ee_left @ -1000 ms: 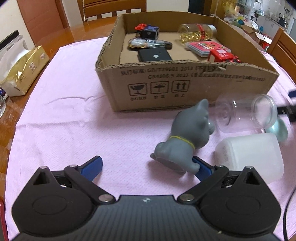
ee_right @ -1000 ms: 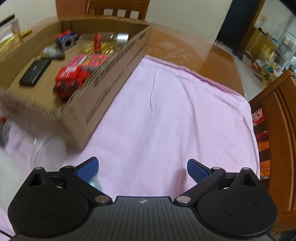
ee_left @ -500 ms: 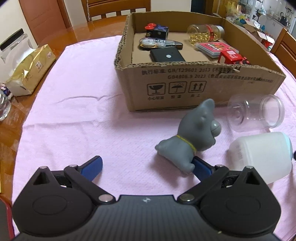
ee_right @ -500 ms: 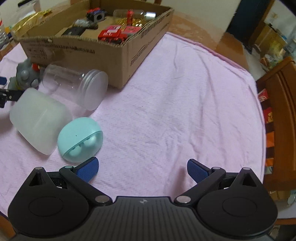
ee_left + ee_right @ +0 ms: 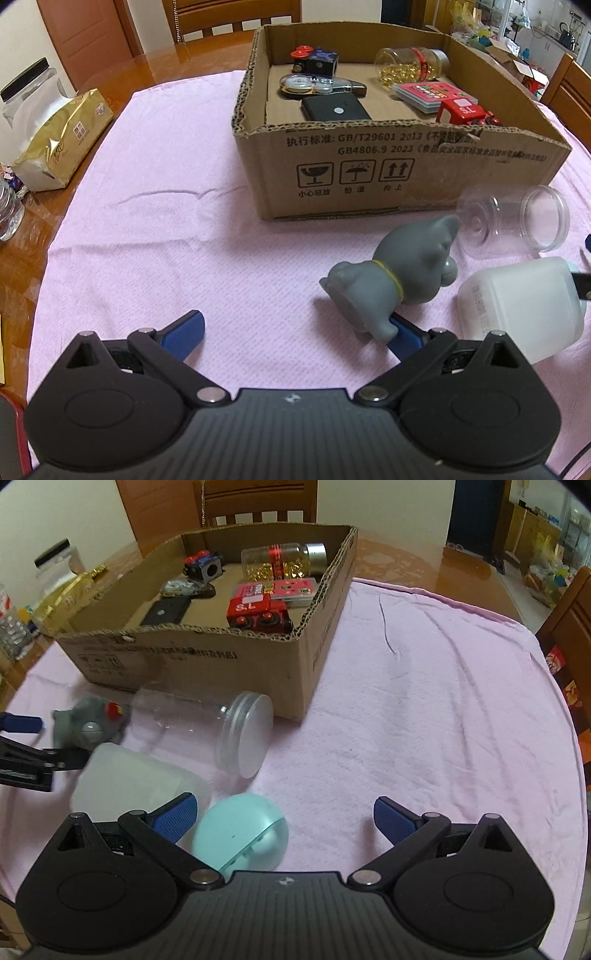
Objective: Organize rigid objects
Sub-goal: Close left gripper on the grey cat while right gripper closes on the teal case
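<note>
- My left gripper [image 5: 295,330] has its jaws wide apart and holds nothing; its right finger lies just behind the rear of the grey toy dog [image 5: 395,284], and I cannot tell if they touch.
- My right gripper [image 5: 286,814] is also spread open and empty. The mint round case [image 5: 240,836] sits low between its fingers, close to the left one.
- The things not yet sorted lie on the pink cloth [image 5: 184,258] in front of the cardboard box [image 5: 369,177]: the dog, the clear jar [image 5: 513,221] on its side, the white plastic container [image 5: 517,306], and the mint case.
- I judge the step in hand is to take the dog with the left gripper and the mint case with the right one, and to put both into the box.
- For the dog, I should slide to the right so the body comes between both fingers, and close on the thick middle, not on the tail end.
- For the mint case, the surface is round and smooth, so I should center it and close slowly, or it may slip out.
- The clear jar can roll; it lies just beside the dog's head and near the box wall, so I should lift the dog straight up.
- The box wall is tall and its cut edge is rough; I must go well over it before I lower.
- Inside, the front left part near the black flat device [image 5: 336,109] looks free; the right side is crowded by the red toy truck [image 5: 258,614] and the pink card box [image 5: 280,590].
- To the right of the box the cloth is bare, which gives my right gripper good room to swing.
</note>
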`<state>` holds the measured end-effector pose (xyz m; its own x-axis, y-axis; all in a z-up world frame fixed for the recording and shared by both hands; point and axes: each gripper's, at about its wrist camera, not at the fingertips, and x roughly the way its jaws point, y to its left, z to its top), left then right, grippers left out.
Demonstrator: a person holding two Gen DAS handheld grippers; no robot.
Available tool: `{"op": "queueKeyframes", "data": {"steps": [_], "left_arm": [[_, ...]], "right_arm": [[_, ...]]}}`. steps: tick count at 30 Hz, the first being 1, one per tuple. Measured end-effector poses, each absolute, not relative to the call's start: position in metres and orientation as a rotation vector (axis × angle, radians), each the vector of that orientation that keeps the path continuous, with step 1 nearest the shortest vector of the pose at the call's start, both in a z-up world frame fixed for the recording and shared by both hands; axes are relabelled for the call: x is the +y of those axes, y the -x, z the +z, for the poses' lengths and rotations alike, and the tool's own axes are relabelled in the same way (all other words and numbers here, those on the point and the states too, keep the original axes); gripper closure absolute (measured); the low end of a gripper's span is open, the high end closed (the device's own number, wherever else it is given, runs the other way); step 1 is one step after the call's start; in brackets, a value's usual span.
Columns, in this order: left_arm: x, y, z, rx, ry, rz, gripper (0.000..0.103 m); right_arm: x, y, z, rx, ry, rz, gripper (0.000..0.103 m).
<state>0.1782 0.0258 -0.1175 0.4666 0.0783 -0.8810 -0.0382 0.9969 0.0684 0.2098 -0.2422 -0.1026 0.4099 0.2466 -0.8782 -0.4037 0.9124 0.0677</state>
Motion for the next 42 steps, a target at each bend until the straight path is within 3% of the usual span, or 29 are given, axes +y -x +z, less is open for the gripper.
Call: {"op": "queueKeyframes", "data": {"steps": [16, 30, 35, 37, 38, 42], "left_arm": [[0.037, -0.177, -0.113, 1.086, -0.086, 0.058, 0.002], [0.014, -0.188, -0.103, 1.008, 0.149, -0.009, 0.003], [0.013, -0.194, -0.106, 1.011, 0.189, 0.015, 0.009], [0.013, -0.195, -0.106, 1.014, 0.207, 0.015, 0.025], [0.015, -0.196, -0.106, 1.019, 0.227, 0.007, 0.027], [0.018, -0.196, -0.105, 1.023, 0.234, 0.008, 0.028]], "right_arm": [[-0.254, -0.187, -0.116, 1.096, 0.292, 0.415, 0.000], [-0.258, -0.180, -0.115, 1.061, 0.298, 0.441, 0.000], [-0.259, -0.179, -0.115, 1.057, 0.296, 0.440, 0.000], [-0.259, -0.179, -0.115, 1.058, 0.297, 0.440, 0.000], [-0.259, -0.179, -0.115, 1.057, 0.297, 0.440, 0.000], [-0.259, -0.179, -0.115, 1.055, 0.297, 0.440, 0.000]]}}
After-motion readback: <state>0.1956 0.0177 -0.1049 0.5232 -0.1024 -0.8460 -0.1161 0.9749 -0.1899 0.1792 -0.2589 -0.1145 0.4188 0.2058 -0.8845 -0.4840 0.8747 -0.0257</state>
